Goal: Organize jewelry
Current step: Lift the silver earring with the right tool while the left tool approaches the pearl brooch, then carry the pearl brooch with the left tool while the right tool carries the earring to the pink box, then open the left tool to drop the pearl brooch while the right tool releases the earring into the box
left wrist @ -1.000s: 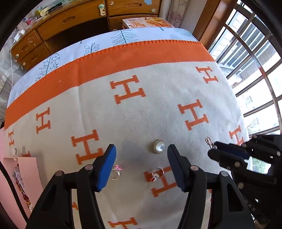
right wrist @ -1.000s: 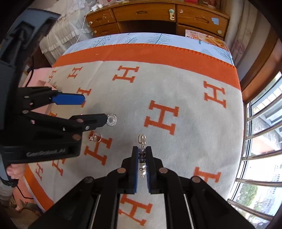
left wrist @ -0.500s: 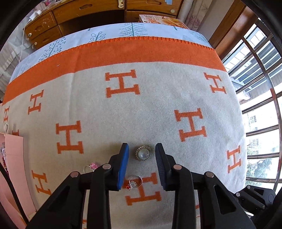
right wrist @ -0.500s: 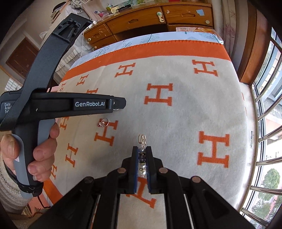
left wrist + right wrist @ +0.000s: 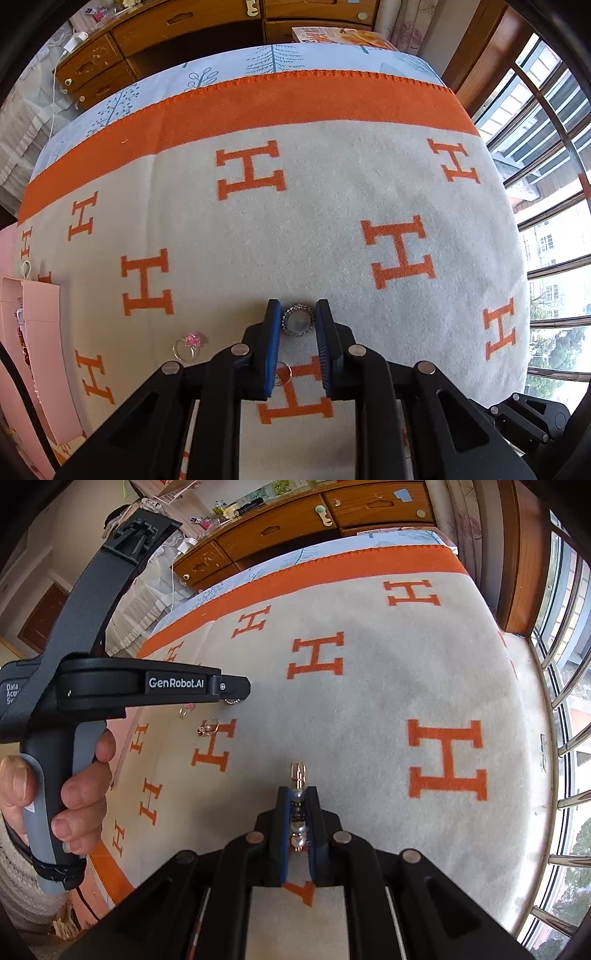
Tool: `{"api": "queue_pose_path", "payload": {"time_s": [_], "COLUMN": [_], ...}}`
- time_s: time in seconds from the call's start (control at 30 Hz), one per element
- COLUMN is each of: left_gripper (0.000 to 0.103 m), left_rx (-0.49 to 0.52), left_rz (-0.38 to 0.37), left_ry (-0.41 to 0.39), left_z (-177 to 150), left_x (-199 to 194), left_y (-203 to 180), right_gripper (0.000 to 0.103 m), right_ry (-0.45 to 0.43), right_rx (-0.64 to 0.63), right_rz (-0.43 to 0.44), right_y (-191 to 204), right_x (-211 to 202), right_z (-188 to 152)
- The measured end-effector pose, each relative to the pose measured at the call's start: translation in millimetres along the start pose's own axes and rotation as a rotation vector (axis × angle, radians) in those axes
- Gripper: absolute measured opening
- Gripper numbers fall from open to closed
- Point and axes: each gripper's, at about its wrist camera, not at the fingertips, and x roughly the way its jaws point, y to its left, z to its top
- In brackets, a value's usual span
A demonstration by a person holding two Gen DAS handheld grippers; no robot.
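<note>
In the left wrist view my left gripper [image 5: 297,320] has closed its blue pads on a round silver brooch with a pearly centre [image 5: 297,320], which lies on the cream blanket with orange H marks [image 5: 332,229]. A pink-stone ring [image 5: 189,345] lies to its left, and another ring [image 5: 282,373] sits partly hidden under the left finger. In the right wrist view my right gripper [image 5: 297,805] is shut on a pearl-and-gold earring [image 5: 297,779], held above the blanket. The left gripper's body [image 5: 110,686] is at the left there, its tips on the brooch [image 5: 232,701].
A pink jewelry box [image 5: 37,350] with red beads lies at the blanket's left edge. Wooden drawers [image 5: 184,29] stand beyond the bed. A barred window [image 5: 546,184] runs along the right. A hand [image 5: 55,775] holds the left gripper.
My left gripper moved over the brooch and narrowed its jaws from wide open until the pads touch its sides. My right gripper lifted and swung, still holding the earring.
</note>
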Motion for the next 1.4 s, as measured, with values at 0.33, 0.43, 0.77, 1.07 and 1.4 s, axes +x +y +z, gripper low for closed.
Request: {"api": "queue_pose_path", "payload": {"time_s": [0.33, 0.43, 0.77, 1.07, 1.4], "left_gripper": [0.015, 0.015, 0.015, 0.015, 0.015], "left_rx": [0.027, 0.020, -0.054, -0.179, -0.246], "left_rz": [-0.028, -0.043, -0.004, 0.055, -0.031], "left_ry": [-0.045, -0.071, -0.205, -0.270, -0.214], "left_z": [-21, -29, -73, -104, -103], "left_x": [-42, -63, -160, -192, -136], "left_y": [10, 23, 139, 263, 333], "right_gripper": [0.008, 0.008, 0.008, 0.008, 0.008], "right_ry": [-0.037, -0.055, -0.065, -0.024, 0.097], "right_rx": [-0.014, -0.033, -0.190, -0.316, -0.234], "right_rz": [0.001, 0.006, 0.059, 0.120, 0.135], "right_y": [15, 31, 137, 260, 326], "right_x": [-19, -28, -40, -10, 76], "right_z": [2, 2, 19, 50, 81]}}
